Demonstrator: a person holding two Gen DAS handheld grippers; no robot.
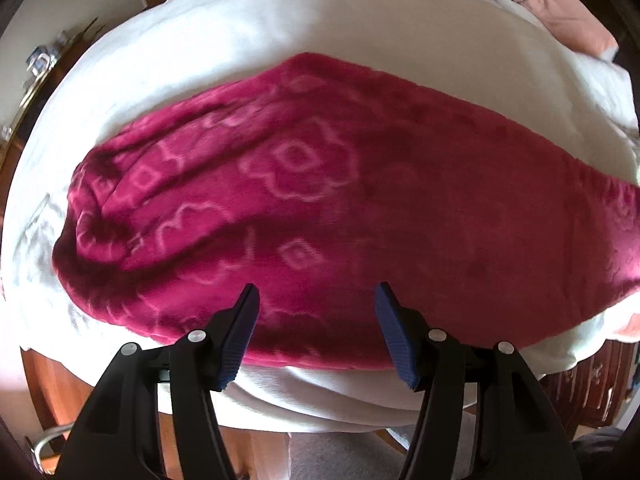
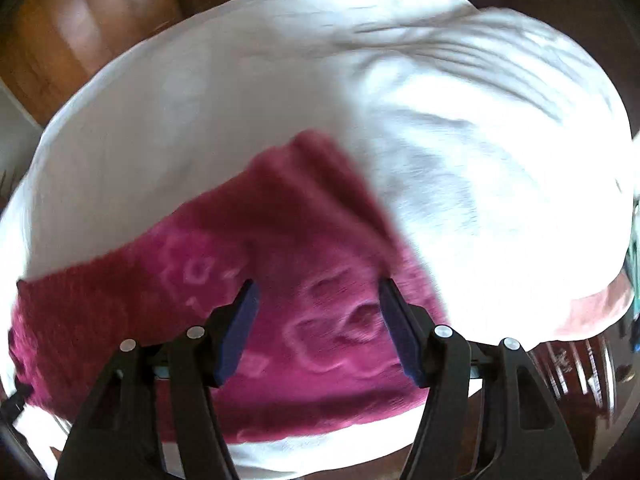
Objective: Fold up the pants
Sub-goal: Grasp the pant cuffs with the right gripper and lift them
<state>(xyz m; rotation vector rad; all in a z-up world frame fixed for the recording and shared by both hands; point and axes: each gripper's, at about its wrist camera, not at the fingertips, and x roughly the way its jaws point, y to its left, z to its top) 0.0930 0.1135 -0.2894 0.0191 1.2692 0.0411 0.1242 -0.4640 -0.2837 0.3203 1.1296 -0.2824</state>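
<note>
Left wrist view: the pants [image 1: 340, 208], a plush magenta garment with a pale pink flower pattern, lie spread lengthwise across a white cover [image 1: 280, 40] that drapes the worktop. The garment runs from the lower left of the view to the right edge, with soft ridges and creases gathered at its left end and a smoother stretch to the right. Its near hem lies close to the near edge of the cover. The left claw [image 1: 316, 296] hangs above this near hem, pointing steeply down; its two blue-padded fingers [image 1: 240, 336] stand apart, with nothing between them and no cloth touched. A pink cushion [image 1: 568, 12] lies at the far right corner of the cover. Brown wooden furniture [image 1: 588, 384] shows beyond the cover at lower right.

Right wrist view (blurred): one end of the pants [image 2: 248, 280] fills the lower left, its far corner reaching towards the centre of the view; wrinkled white cover [image 2: 460, 120] occupies the rest. The right claw [image 2: 318, 292] hangs over the garment near its right-hand edge, fingers [image 2: 236, 332] likewise spread and empty. Whether the tips brush the pile cannot be told through the blur. Polished wood [image 2: 72, 40] shows at upper left.
</note>
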